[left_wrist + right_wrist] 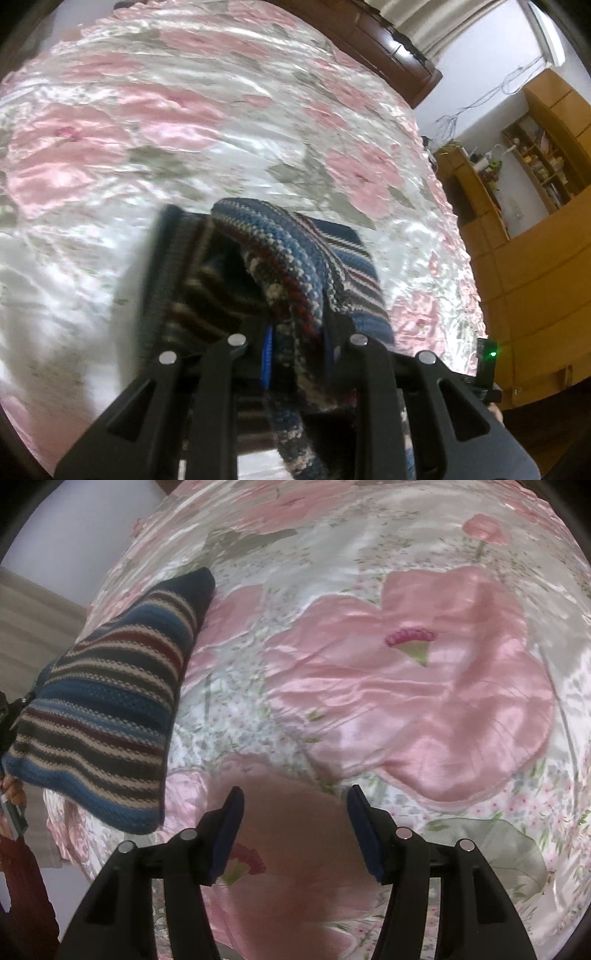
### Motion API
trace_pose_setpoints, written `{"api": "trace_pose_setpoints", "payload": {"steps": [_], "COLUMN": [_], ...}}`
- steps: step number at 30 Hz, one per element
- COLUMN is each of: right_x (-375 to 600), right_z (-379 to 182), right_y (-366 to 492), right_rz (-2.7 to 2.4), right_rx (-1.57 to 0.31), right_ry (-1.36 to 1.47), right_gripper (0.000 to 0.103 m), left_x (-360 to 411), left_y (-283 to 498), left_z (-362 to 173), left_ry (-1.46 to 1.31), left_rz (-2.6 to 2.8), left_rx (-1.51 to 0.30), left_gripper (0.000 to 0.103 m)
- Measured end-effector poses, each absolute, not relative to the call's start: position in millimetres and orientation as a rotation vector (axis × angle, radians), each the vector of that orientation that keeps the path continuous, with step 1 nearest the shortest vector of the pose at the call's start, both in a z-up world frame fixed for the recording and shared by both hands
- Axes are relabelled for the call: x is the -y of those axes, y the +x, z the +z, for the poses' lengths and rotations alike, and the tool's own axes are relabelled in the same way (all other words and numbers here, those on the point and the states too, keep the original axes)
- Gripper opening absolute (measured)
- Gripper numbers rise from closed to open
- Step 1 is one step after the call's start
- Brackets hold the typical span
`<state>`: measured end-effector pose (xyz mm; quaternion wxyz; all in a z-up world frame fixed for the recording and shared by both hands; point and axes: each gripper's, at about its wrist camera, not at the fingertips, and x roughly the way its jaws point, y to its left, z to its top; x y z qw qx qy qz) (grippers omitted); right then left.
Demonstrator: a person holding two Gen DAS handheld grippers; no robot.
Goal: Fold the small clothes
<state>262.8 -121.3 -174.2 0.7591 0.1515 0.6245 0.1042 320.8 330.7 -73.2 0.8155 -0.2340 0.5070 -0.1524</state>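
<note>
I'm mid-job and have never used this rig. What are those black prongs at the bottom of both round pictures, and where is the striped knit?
Each picture comes from a fisheye camera on a handheld two-finger gripper, looking along its fingers; the black prongs are those fingers. In the left wrist view, the left gripper is shut on the striped knit garment, which bunches between its blue pads above the pink floral bedspread. In the right wrist view, the right gripper is open and holds nothing; the same garment hangs off to its left, over the bedspread.

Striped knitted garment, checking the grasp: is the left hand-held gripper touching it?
Touching. The left wrist view shows the striped knitted garment bunched between the left hand-held gripper's fingers.
</note>
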Motion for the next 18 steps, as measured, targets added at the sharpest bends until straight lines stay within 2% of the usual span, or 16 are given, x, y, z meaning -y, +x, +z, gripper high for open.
{"api": "trace_pose_setpoints", "payload": {"steps": [8, 12, 15, 16, 18], "right_x": [90.0, 64.7, 49.0, 45.0, 35.9], "right_z": [-170.6, -169.0, -169.8, -169.6, -166.9], "right_y": [263.5, 259.7, 259.2, 260.0, 259.9], "right_rz": [0.276, 0.313, 0.334, 0.34, 0.359], "right_rx": [-1.366, -1.364, -1.369, -1.37, -1.365], "right_ry": [0.271, 0.185, 0.154, 0.156, 0.162], "right_gripper": [0.059, 0.064, 0.064, 0.064, 0.064], "left_x": [-365.5, -374.0, -376.0, -377.4, -380.8], "left_y": [327.3, 327.0, 323.3, 321.3, 316.2], "left_z": [-141.6, -162.4, -157.3, -152.4, -140.5], "left_ry": [-0.542, -0.576, -0.557, -0.538, -0.509], "left_rz": [-0.24, -0.244, -0.246, -0.223, -0.187], "left_rx": [-1.185, -1.18, -1.182, -1.189, -1.189], "left_gripper": [0.019, 0.022, 0.029, 0.04, 0.049]}}
